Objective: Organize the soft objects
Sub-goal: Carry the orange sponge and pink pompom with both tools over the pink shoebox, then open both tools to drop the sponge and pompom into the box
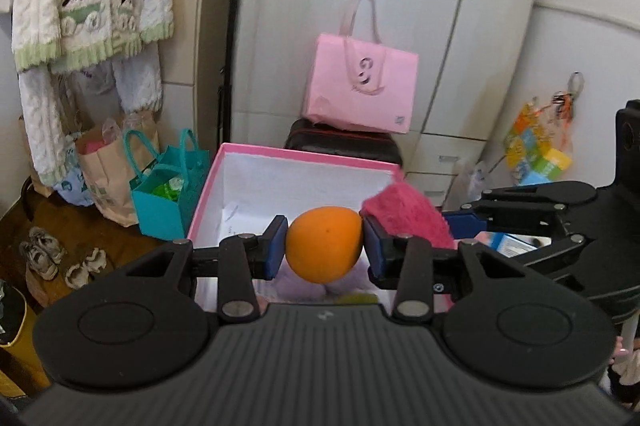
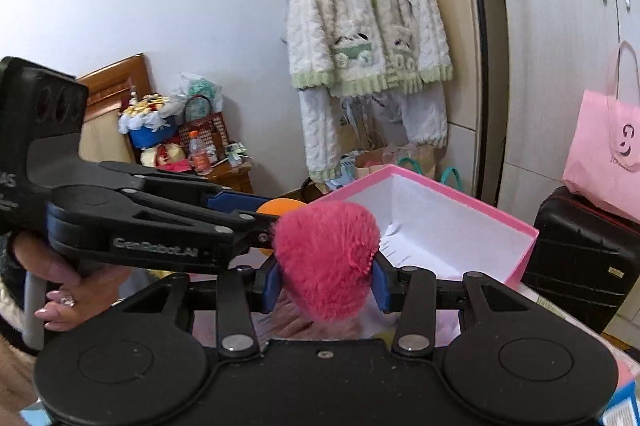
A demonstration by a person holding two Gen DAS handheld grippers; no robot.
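The left hand-held gripper [image 1: 324,246] clamped a smooth orange ball [image 1: 325,244] between its blue pads, low at the centre of the left wrist view; the ball was round, glossy and slightly egg-shaped under the squeeze. The right hand-held gripper [image 2: 325,272] gripped a fluffy magenta plush heart [image 2: 326,260] at the centre of its own view, the pile long and matted, with a stitched seam down its right lobe. Both soft things hung in front of an open pink box [image 1: 256,149] with a white interior, which sat just behind them in each frame.

The left wrist view alone showed a teal tote bag [image 1: 164,201] and small shoes [image 1: 44,252] on the floor at lower left, and a pink shopping bag [image 1: 360,85] on a black case against white cupboards. The right wrist view alone showed a person's hand [image 2: 64,286] on the left gripper's handle at far left, a wooden nightstand crowded with clutter [image 2: 176,137] at middle left, and a whole cream-and-green cardigan [image 2: 364,21] hanging at upper centre.
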